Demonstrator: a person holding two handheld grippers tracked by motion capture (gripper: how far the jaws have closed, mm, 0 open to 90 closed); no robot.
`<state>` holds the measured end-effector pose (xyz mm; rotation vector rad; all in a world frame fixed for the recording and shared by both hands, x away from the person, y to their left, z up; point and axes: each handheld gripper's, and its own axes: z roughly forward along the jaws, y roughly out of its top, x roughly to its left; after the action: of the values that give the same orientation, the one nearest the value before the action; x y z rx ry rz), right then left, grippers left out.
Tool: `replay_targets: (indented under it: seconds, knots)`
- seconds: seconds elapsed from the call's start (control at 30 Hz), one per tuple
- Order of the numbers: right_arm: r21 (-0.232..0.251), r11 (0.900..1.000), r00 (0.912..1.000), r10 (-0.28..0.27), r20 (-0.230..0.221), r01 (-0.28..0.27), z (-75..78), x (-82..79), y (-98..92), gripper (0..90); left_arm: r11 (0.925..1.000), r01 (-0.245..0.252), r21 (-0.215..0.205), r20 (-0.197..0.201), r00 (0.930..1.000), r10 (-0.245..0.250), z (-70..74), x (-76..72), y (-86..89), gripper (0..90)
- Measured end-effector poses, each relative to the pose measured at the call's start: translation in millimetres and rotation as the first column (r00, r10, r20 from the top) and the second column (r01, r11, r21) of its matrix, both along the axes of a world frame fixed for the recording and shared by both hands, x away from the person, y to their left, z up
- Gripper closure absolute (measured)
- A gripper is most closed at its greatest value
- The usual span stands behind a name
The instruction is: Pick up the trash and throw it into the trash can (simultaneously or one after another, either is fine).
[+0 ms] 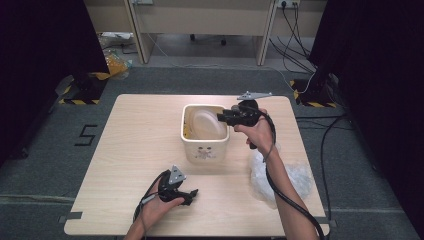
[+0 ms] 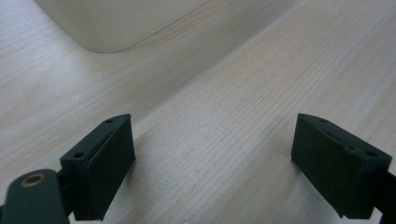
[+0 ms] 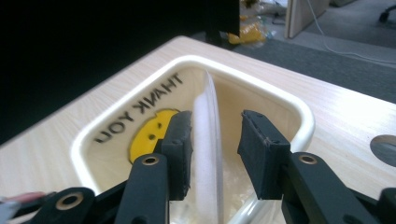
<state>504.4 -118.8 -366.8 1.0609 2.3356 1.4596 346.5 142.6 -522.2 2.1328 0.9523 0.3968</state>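
A cream square bin [image 1: 205,150] stands in the middle of the wooden table [image 1: 130,140]. Inside it a white round plate [image 1: 206,125] stands on edge. My right gripper [image 1: 220,118] reaches over the bin's right rim. In the right gripper view the plate's thin edge [image 3: 208,93] runs up between the jaws of this gripper [image 3: 212,126]; the left pad sits close against the plate, the right pad stands clear of it. My left gripper [image 1: 192,194] rests low near the table's front edge, open over bare wood [image 2: 215,149], with the bin's wall [image 2: 116,23] ahead.
A crumpled clear plastic bag [image 1: 292,175] lies on the table right of the bin, under my right forearm. The bin's inner wall carries a yellow smiley [image 3: 149,133] and "THANK YOU" lettering. Cables and desk legs are on the floor beyond the table.
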Motion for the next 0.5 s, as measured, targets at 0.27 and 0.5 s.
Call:
replay_targets:
  seconds: [0.27, 0.5]
  knots:
    - [-0.103, 0.991, 0.9962, -0.076, 0.042, 0.08, -8.2, 10.2, 4.3, 65.9, 1.0, 0.002, 0.0, -0.001, 1.0, -0.002, 0.1, 0.1, 0.1, 12.6]
    - [-0.099, 0.991, 0.9958, -0.083, 0.038, 0.087, -13.2, 11.6, 2.4, 63.7, 1.0, 0.0, 0.001, 0.001, 1.0, 0.0, 0.0, 0.0, 0.0, 12.6]
